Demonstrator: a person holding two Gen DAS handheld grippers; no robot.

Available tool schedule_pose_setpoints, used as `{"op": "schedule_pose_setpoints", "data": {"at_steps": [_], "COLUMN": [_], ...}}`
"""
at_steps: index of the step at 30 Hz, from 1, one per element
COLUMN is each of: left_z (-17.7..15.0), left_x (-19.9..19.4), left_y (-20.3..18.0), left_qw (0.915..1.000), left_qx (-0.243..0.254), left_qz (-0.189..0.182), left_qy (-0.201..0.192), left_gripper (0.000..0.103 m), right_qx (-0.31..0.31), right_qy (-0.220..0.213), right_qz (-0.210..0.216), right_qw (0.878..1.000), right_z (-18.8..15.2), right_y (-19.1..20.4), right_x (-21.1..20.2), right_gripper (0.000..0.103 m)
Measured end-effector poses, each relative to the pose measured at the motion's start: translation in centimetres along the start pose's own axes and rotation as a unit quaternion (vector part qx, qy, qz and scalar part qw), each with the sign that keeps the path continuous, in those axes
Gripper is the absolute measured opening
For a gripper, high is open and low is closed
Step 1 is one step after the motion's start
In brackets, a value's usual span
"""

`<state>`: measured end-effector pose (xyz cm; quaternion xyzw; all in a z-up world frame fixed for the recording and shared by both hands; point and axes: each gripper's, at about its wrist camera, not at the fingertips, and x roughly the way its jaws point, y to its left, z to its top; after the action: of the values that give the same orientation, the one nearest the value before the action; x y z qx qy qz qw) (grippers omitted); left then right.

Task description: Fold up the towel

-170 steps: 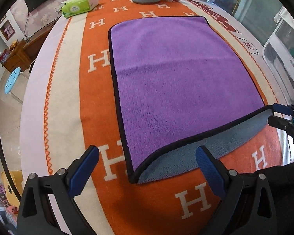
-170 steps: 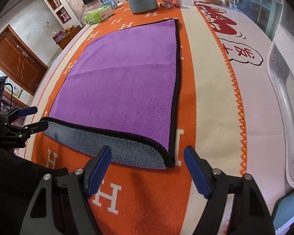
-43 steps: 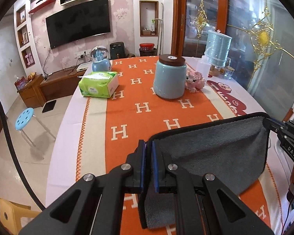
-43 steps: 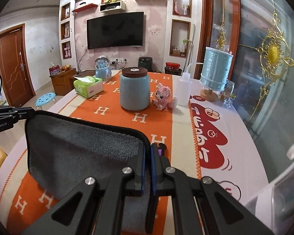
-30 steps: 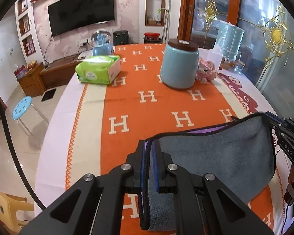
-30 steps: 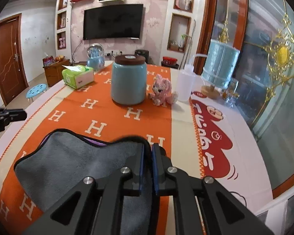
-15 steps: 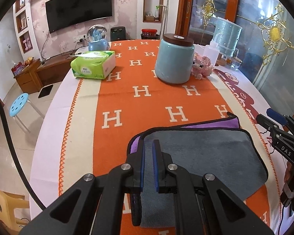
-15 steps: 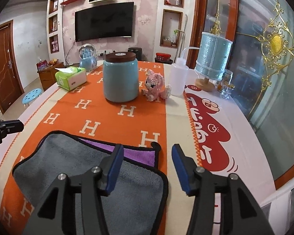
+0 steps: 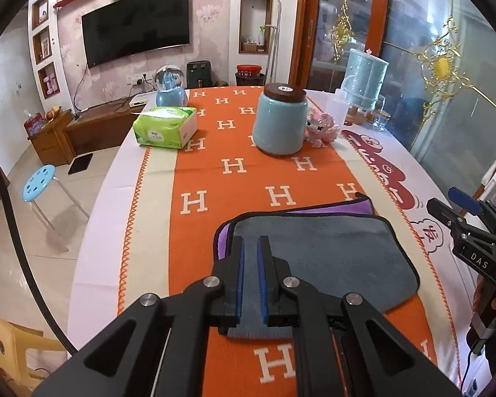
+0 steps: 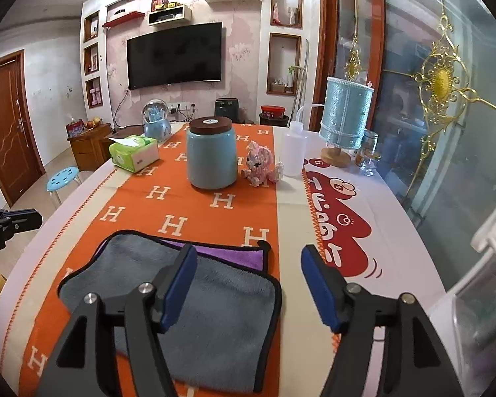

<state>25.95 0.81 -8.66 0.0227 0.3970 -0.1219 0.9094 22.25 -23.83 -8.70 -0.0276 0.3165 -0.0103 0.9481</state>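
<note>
- Hovering over the near towel [image 9: 330, 254] edge, left gripper [image 9: 250, 244] has its jaws parted just a crack, nothing pinched
- right gripper [image 10: 248, 268] spread wide, gripping nothing
- towel lies folded, grey up, on the orange runner [image 9: 234, 165]
- blue jar [image 10: 211, 155] further back

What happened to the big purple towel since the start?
The towel was lying flat, purple side up. Both grippers pinched its near corners, lifted them and carried that edge away over the rest, so it now lies folded, grey side up with a purple strip showing. The right gripper has let go; the left gripper is just opening. The blue jar and tissue box stayed put.
</note>
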Motion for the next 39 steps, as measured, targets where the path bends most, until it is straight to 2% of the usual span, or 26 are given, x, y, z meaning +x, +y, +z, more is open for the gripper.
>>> {"op": "schedule_pose_setpoints", "data": {"at_steps": [7,11,16,18,21,25,26,27,29,34,36,39], "left_z": [-1.5,-2.9,-5.0,-6.0,-7.3,-9.1,-9.5,-9.9,-10.7,-11.6,-11.7,-11.7], "left_x": [-3.2,-5.2,-7.3,-8.3,-9.3,-10.5,-10.7,-10.9,-11.4,-12.6,-13.3,-13.9], "left_y": [-0.6,-1.1,-1.4,-1.8,-2.2,-2.7,-2.8,-2.9,-3.3,-4.1,-4.5,-4.8], "left_qw": [0.9999,0.9999,0.9996,0.9995,0.9994,0.9985,0.9982,0.9981,0.9981,0.9981,0.9982,0.9975], "left_qx": [-0.012,-0.015,-0.023,-0.021,-0.02,-0.029,-0.031,-0.032,-0.029,-0.018,-0.013,-0.007], "left_qz": [-0.003,0.002,-0.002,-0.005,-0.003,-0.011,-0.012,-0.009,0.005,0.01,0.011,0.006], "left_qy": [0.005,0.006,0.018,0.022,0.029,0.044,0.049,0.053,0.055,0.058,0.057,0.07], "left_gripper": [0.007,0.011,0.014,0.023,0.03,0.035,0.04,0.056,0.071,0.078,0.083,0.085], "right_qx": [0.015,0.019,0.037,0.042,0.047,0.054,0.056,0.058,0.064,0.075,0.07,0.068], "right_qy": [0.001,0.009,0.024,0.03,0.049,0.077,0.084,0.09,0.102,0.131,0.146,0.166], "right_qz": [0.013,0.017,0.016,0.017,0.015,0.019,0.018,0.018,0.02,0.028,0.019,0.011], "right_qw": [1.0,1.0,0.999,0.999,0.998,0.995,0.995,0.994,0.992,0.988,0.987,0.984], "right_z": [-1.3,-2.4,-4.3,-4.9,-6.0,-7.6,-8.0,-8.3,-9.0,-10.1,-10.3,-10.6], "right_y": [0.0,0.1,-0.1,-0.2,-0.2,-0.2,-0.2,-0.3,-0.2,0.1,0.4,0.7], "right_x": [-3.3,-4.9,-7.3,-8.1,-9.7,-11.6,-12.2,-12.6,-13.5,-15.5,-16.1,-17.0], "right_gripper": [0.079,0.081,0.088,0.09,0.092,0.094,0.094,0.094,0.094,0.096,0.099,0.099]}}
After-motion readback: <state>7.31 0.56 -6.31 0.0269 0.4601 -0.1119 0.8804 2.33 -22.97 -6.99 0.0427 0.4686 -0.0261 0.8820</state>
